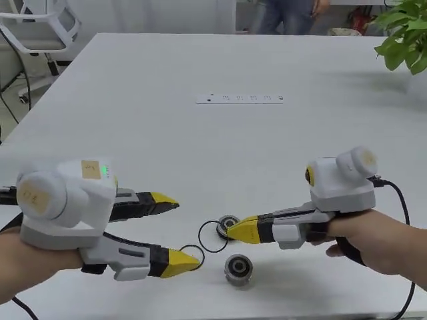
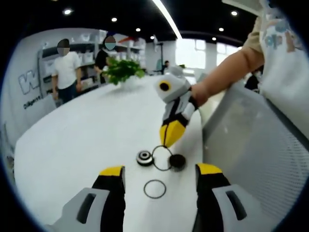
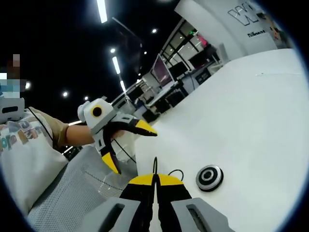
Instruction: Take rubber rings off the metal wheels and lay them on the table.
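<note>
White counter [image 1: 200, 133] runs from the bottom edge of the head view to the top, where an office chair [image 1: 47, 27] stands in the upper left corner and a green plant [image 1: 403, 37] leans in at the upper right. A flat power strip [image 1: 240, 99] lies on it above centre.

At the lower left of the head view the left gripper [image 1: 177, 230] has its yellow-tipped jaws spread wide apart with nothing between them. At the lower right the right gripper [image 1: 232, 230] points toward centre with its jaws pressed together on the clamped ring [image 1: 199, 235], a thin black rubber loop that spreads out toward the left of the tips. In the right gripper view the ring shows as a dark line rising from between the closed jaws.

Two metal wheels sit on the counter at bottom centre. The upper wheel [image 1: 225, 221] is right at the right gripper's tips, partly hidden by them. The lower wheel [image 1: 238, 267] stands just below, apart from both grippers.

A loose ring [image 2: 145, 189] lies flat on the counter; the left gripper view shows it in front of the gap between that gripper's open jaws.
</note>
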### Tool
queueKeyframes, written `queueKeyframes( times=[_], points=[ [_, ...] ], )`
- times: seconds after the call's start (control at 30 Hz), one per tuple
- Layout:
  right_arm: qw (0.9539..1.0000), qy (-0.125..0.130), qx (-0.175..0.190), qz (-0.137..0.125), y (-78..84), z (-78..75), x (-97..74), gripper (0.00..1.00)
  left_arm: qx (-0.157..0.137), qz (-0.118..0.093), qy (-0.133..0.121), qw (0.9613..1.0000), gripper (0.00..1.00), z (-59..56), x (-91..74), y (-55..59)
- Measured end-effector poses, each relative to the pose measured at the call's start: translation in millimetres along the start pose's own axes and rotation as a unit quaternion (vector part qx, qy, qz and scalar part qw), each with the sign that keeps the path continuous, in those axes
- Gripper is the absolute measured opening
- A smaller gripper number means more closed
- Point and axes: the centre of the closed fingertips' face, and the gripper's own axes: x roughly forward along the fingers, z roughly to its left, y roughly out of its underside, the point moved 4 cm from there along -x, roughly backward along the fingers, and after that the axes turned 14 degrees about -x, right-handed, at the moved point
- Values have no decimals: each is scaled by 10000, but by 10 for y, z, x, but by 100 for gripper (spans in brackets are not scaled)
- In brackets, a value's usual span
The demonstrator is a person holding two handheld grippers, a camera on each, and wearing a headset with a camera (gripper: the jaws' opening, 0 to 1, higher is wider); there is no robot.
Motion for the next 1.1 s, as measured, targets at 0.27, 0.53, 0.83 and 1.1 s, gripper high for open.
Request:
queueKeyframes(
  times=[0.27,0.53,0.83,1.1],
  points=[
    [9998,-50,-32,209,35,-39,195,0,-141,-106,-248,9995,65,71,-147,66],
    [9991,-13,-15,433,116,-92,361,0,-266,-178,-436,9985,68,139,-264,130],
    [9976,31,80,686,250,-134,463,0,-349,-172,-507,9980,68,167,-318,194],
    [9961,198,97,852,325,-211,483,0,-374,-163,-539,9977,68,194,-336,212]
  ],
)
